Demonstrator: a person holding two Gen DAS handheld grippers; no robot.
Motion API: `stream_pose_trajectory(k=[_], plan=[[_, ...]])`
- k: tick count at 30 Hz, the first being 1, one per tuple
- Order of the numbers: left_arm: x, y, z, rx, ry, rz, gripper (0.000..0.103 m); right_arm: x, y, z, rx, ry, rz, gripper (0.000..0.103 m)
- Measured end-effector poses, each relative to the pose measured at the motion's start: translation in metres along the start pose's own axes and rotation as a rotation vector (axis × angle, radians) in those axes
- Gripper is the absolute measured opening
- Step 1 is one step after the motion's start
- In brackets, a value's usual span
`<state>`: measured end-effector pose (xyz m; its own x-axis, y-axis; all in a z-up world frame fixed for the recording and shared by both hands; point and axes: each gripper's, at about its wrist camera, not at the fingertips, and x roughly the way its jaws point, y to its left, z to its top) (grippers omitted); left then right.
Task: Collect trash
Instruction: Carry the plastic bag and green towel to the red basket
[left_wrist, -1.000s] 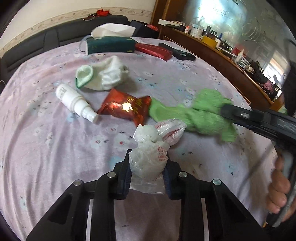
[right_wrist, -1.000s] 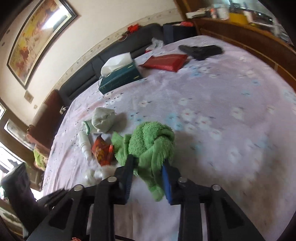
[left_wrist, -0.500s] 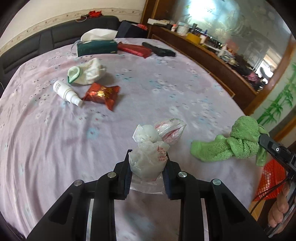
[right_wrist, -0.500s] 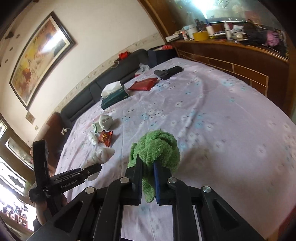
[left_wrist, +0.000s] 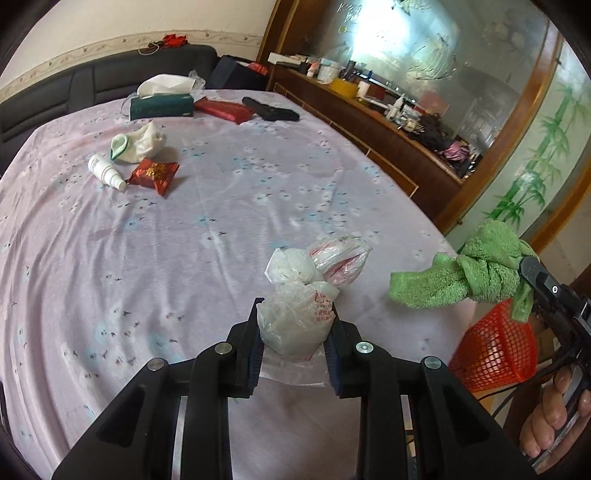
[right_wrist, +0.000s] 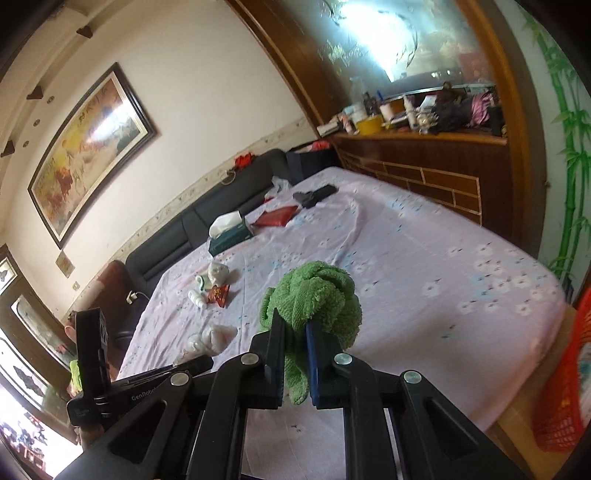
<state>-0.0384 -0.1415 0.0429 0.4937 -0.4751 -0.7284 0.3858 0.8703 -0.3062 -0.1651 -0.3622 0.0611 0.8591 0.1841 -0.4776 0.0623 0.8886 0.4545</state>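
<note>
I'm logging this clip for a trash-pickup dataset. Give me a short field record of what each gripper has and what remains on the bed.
left gripper: jaws shut on white plastic bag
right gripper: jaws shut on green towel
bin: red mesh basket, beside bed, below the towel
left on bedsheet: red wrapper, white bottle, crumpled sock

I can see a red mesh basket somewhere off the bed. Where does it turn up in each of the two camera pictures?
Left wrist view: the red plastic mesh basket sits at lower right, beyond the bed's edge, just below the knotted green towel.
Right wrist view: the basket is cut off at the far right edge, beside the bed.
Shared landmark: the dark green tissue box near the headboard.
</note>
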Motion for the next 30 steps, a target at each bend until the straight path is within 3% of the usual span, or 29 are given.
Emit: stream_pose_trajectory(k=[13,30], plan=[[-0.051,-0.03,-0.005,0.043,-0.089,-0.017,0.027,-0.06,0.015,-0.002,-0.035,-0.111,-0.004,0.01],[-0.081,-0.07,-0.001,0.118,-0.146,-0.075,0.027,-0.115,0.013,0.009,-0.039,-0.238,-0.028,0.009]])
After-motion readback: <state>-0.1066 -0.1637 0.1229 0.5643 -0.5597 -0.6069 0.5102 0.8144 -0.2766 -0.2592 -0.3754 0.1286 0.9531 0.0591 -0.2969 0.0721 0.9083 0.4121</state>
